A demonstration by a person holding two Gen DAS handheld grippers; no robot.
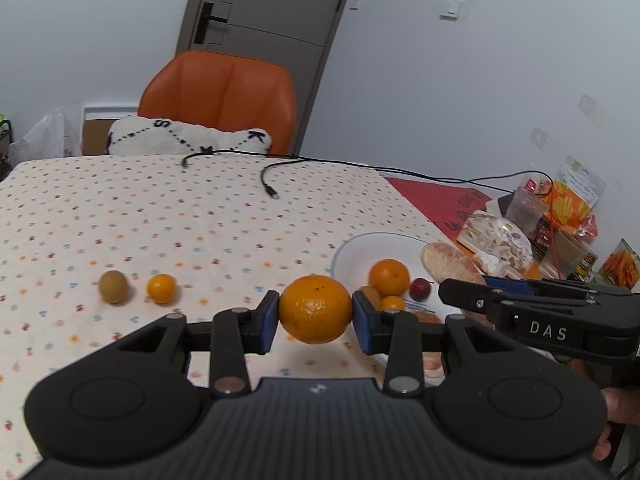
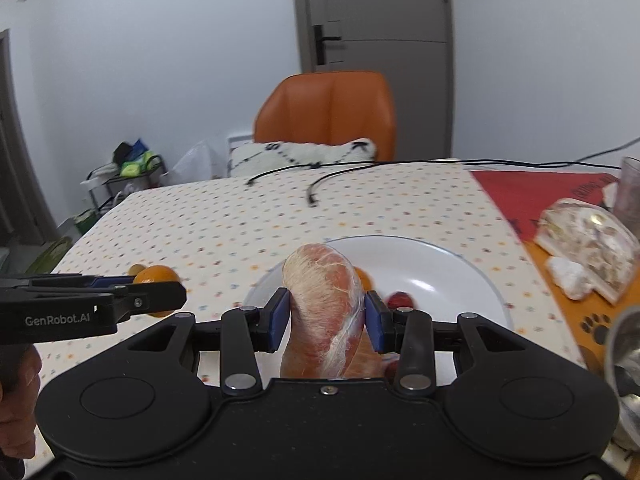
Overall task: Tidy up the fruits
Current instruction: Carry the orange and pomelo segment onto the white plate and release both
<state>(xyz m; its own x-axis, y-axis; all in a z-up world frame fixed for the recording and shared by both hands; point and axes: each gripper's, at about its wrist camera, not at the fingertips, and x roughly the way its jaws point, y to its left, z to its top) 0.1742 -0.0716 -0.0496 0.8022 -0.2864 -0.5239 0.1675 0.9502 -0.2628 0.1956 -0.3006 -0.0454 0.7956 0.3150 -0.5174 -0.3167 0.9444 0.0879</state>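
Both grippers are loaded and held just above the table, near the white plate [image 2: 460,264]. The left gripper [image 1: 315,312] has its blue pads clamped on a large orange [image 1: 315,309], carried clear of the cloth just left of the plate. The right gripper [image 2: 326,320] is squeezed onto a plastic-wrapped wedge of pink fruit [image 2: 326,308], probably pomelo, held upright over the plate's near rim.

I'd say the gathering step is well along: an orange [image 1: 389,277], a smaller one [image 1: 392,303], a kiwi-like fruit [image 1: 370,295] and a small red fruit [image 1: 420,289] already sit in the plate. Left of the plate, a kiwi [image 1: 113,286] and a mandarin [image 1: 161,288] wait on the dotted tablecloth [image 1: 200,208].

Next, each load needs lowering onto a bare part of the plate before the pads let go, gently, since round fruit will roll.

Both tools sit level, pointing across the table, side by side; a hand [image 2: 16,392] grips the left handle
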